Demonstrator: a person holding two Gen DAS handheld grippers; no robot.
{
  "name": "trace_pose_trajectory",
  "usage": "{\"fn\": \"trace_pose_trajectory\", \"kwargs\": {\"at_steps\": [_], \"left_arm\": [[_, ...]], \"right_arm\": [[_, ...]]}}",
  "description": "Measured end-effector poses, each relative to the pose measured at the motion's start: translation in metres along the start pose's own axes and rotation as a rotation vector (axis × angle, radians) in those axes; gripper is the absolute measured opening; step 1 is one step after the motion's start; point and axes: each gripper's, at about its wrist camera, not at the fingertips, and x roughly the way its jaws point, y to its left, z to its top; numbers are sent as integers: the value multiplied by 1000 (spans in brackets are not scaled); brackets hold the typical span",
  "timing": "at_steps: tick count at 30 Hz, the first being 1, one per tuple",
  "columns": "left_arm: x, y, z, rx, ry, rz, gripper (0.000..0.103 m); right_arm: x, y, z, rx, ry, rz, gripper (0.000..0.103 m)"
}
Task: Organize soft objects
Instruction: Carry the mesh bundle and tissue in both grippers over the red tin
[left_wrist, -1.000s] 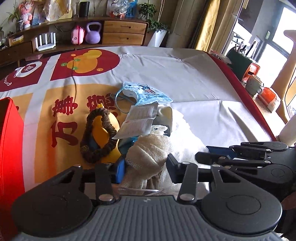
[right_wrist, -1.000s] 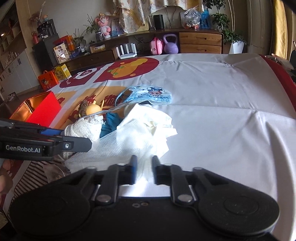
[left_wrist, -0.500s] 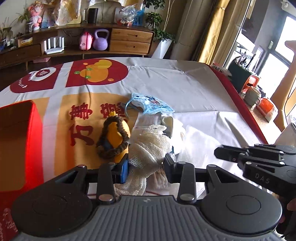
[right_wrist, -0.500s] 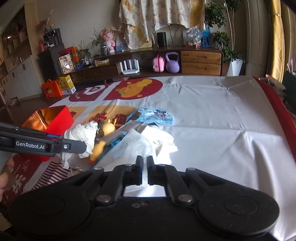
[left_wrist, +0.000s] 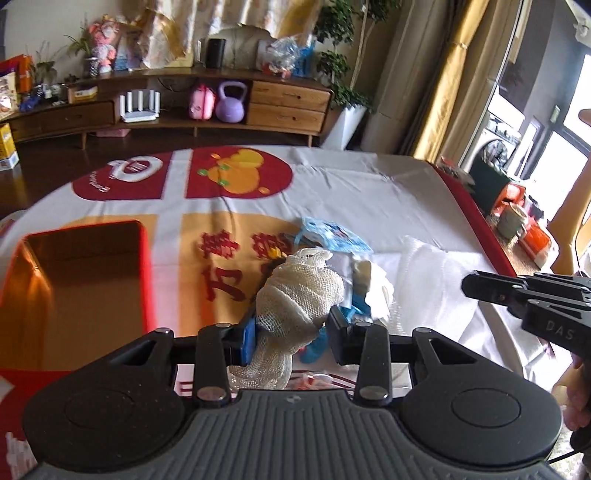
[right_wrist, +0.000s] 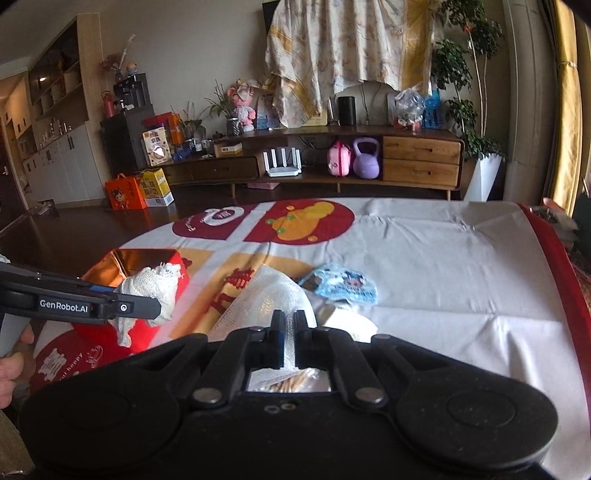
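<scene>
My left gripper (left_wrist: 291, 326) is shut on a rolled cream gauze bundle (left_wrist: 301, 291) and holds it above the cloth, to the right of the open red box (left_wrist: 74, 280). In the right wrist view the bundle (right_wrist: 151, 288) hangs in front of the red box (right_wrist: 147, 258). My right gripper (right_wrist: 290, 328) is shut on a white mesh cloth (right_wrist: 266, 299) and lifts it off the pile. A blue face mask (right_wrist: 340, 284) lies on the cloth behind it, also seen in the left wrist view (left_wrist: 332, 236).
The table carries a white, red and orange printed cloth (right_wrist: 443, 266). More white soft items (left_wrist: 373, 280) lie in a pile under the grippers. My right gripper's side (left_wrist: 532, 299) shows at right in the left wrist view. A sideboard (right_wrist: 332, 155) stands beyond the table.
Both grippers have risen. The left one has lifted the gauze bundle and moved toward the red box. The right one has closed on the mesh cloth and pulled it up.
</scene>
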Motion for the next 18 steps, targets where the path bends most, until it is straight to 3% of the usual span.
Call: {"fn": "trace_pose_trajectory", "kwargs": {"at_steps": [18], "left_arm": [[-48, 77, 22, -47, -76, 141, 37]], "right_arm": [[21, 64, 60, -84, -29, 111, 3]]}}
